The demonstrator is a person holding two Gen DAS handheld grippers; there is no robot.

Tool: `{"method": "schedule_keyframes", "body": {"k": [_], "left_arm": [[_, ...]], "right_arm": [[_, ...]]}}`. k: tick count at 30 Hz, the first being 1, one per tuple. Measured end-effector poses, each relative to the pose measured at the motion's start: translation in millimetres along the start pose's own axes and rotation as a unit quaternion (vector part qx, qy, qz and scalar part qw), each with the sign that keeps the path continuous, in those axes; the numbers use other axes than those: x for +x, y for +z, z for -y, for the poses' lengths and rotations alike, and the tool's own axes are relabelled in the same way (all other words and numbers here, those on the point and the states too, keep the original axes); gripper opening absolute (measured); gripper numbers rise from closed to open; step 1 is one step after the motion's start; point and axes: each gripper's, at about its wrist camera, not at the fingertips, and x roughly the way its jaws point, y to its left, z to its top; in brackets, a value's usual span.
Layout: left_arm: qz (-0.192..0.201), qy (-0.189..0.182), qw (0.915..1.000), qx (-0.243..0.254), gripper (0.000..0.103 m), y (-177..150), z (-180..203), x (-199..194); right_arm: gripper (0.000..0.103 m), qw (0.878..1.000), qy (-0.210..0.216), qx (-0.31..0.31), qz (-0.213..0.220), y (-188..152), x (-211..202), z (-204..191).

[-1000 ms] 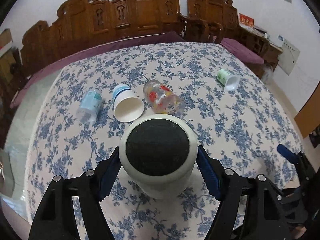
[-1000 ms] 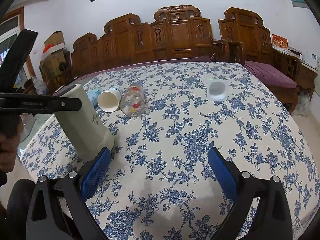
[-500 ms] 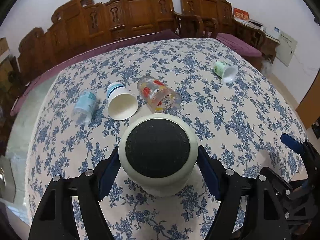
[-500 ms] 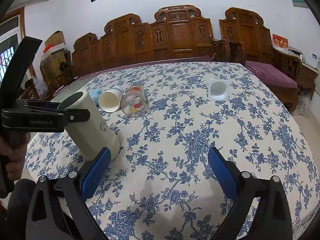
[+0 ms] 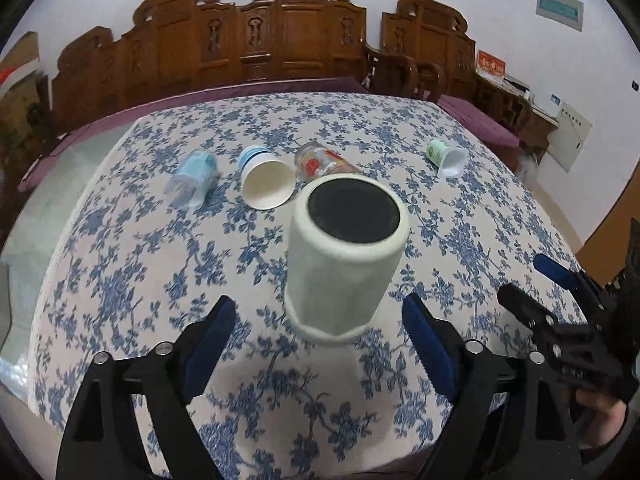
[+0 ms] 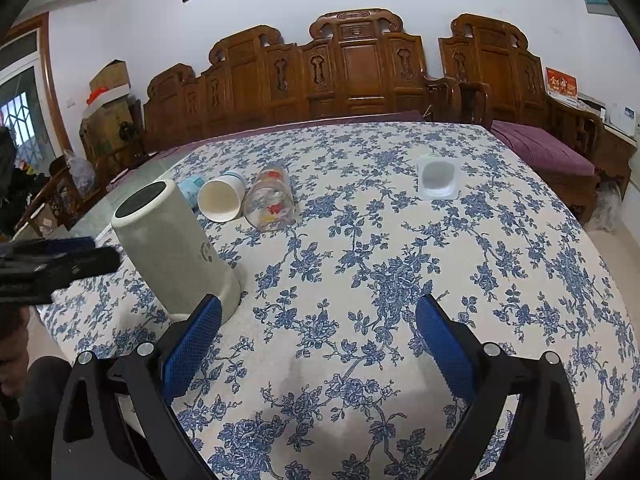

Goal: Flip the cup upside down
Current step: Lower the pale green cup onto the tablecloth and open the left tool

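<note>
A tall cream cup (image 5: 340,268) with a dark round end facing up stands on the flowered tablecloth, rim down. It also shows in the right wrist view (image 6: 176,252). My left gripper (image 5: 320,344) is open and empty, its blue pads (image 5: 208,344) just short of the cup on either side. My right gripper (image 6: 320,340) is open and empty over the near table, to the right of the cup.
Lying on their sides behind the cup are a clear blue cup (image 5: 192,180), a white paper cup (image 5: 264,180), a printed glass (image 5: 324,160) and a small green and white cup (image 5: 446,156). Carved wooden benches (image 5: 256,40) stand behind the table (image 5: 120,280).
My left gripper has let go of the cream cup, opened and pulled back. The cup now stands free on the table. The right gripper has hardly moved.
</note>
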Motion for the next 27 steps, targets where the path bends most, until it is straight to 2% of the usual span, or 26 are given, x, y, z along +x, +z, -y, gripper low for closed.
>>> {"method": "schedule_keyframes", "body": {"k": [7,15,27], "left_arm": [[0.018,0.011,0.9997,-0.013,0.095,-12,-11,-18],[0.025,0.039,0.9987,-0.02,0.095,-22,-23,-33],[0.036,0.048,0.9975,-0.037,0.095,-40,-33,-65]], "right_arm": [[0.098,1.0,-0.003,-0.004,0.0,-2,-2,-7],[0.1,1.0,0.009,0.001,-0.012,-1,-5,-16],[0.101,1.0,0.004,-0.002,-0.027,-4,-29,-35]]}}
